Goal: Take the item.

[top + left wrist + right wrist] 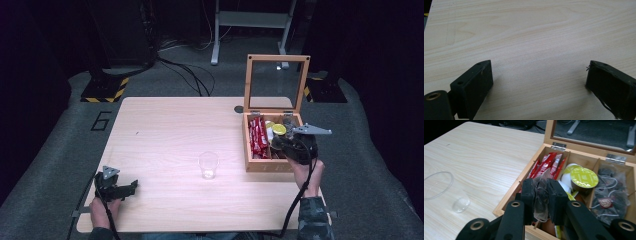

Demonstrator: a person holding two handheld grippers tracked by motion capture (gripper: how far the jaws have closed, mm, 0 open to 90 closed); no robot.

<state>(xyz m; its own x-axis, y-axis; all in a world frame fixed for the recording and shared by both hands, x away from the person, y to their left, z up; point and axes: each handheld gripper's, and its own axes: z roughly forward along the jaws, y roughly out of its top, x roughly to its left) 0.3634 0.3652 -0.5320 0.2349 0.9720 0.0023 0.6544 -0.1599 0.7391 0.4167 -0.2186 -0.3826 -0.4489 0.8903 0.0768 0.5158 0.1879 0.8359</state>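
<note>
Pinched between the jaws of the right claw (541, 195) is a translucent pyramid tea bag (541, 197); the jaws are nearly closed on it, with only the bag's mesh between them. The bag is held just above the front edge of the open wooden box (509, 195), over the divider between the red sachets (546, 165) and the middle compartment. In that middle compartment a yellow-lidded capsule (584, 178) is seen, and more tea bags (609, 195) are seen lying in the rightmost compartment. In the high view the right claw (295, 142) is placed over the box (260, 165), whose glazed lid (276, 82) stands upright on its hinges.

The left claw (539, 85) is held wide open with nothing between the jaws, low over bare worktop (529, 35). In the high view it is found near the front left corner (117, 185), well apart from the rest.

A clear plastic cup (208, 165) stands upright on the worktop between the two claws, left of the box, and appears empty.

Step judged in hand: the tea bag is lifted out of the box, grip secured. Next move, as judged: the bag is to be carried left, clear of the box wall, and centred over the cup mouth before release. Whether a string or tag trails below cannot be told; snagging on the box edge is to be watched.
</note>
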